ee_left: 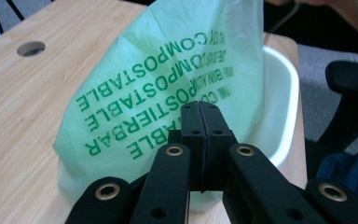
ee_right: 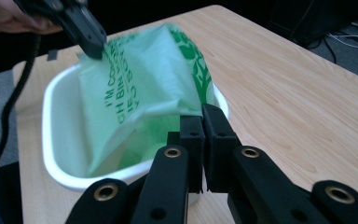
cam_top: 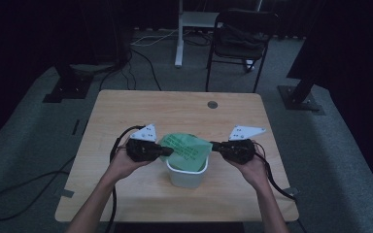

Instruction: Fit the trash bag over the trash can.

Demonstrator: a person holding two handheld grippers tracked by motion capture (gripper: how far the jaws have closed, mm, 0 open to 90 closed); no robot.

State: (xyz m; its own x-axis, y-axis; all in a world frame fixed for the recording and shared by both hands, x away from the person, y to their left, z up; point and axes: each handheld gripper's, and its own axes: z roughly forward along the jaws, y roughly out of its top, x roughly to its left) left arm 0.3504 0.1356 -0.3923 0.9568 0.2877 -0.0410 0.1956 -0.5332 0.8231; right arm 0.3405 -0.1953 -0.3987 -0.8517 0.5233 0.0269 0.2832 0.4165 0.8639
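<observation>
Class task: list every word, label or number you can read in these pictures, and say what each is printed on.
"COMPOSTABLE": on the green bag, upside down in the left gripper view.
"COMPOSTIERBAR": on the bag, the line below.
"I'M CO…" and "…CH BIN KO…": on the bag, cut off by folds.
The remaining bag lines are too blurred to read.

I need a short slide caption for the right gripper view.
Right gripper pinches the green compostable bag over the white bin; left gripper grips its far edge.
</observation>
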